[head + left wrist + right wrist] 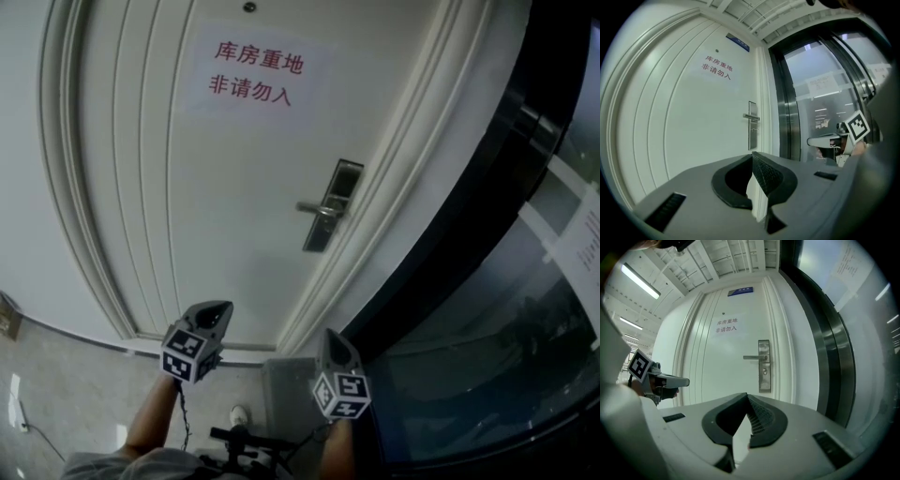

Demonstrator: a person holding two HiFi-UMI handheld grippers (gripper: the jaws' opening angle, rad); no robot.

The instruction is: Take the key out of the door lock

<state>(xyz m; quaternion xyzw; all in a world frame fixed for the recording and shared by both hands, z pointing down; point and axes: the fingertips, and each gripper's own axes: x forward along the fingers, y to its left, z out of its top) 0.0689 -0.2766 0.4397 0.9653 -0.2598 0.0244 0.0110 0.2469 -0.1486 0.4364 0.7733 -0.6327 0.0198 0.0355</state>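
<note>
A white door [234, 187] stands ahead with a steel lock plate [333, 206] and a lever handle [314, 208] at its right side. In the right gripper view the lock plate [763, 365] shows a small round cylinder [764, 372] under the handle; a key is too small to make out. My left gripper [217, 314] and right gripper [335, 339] are held low, side by side, well short of the door. Both point at it. The left gripper [753, 157] is shut with nothing in it, and the right gripper [747, 397] is shut and empty too.
A paper sign with red characters [255, 73] is stuck high on the door. To the right runs a dark-framed glass wall [487, 281] with a sheet of paper [577, 239] on it. A shoe [240, 413] shows on the grey floor below.
</note>
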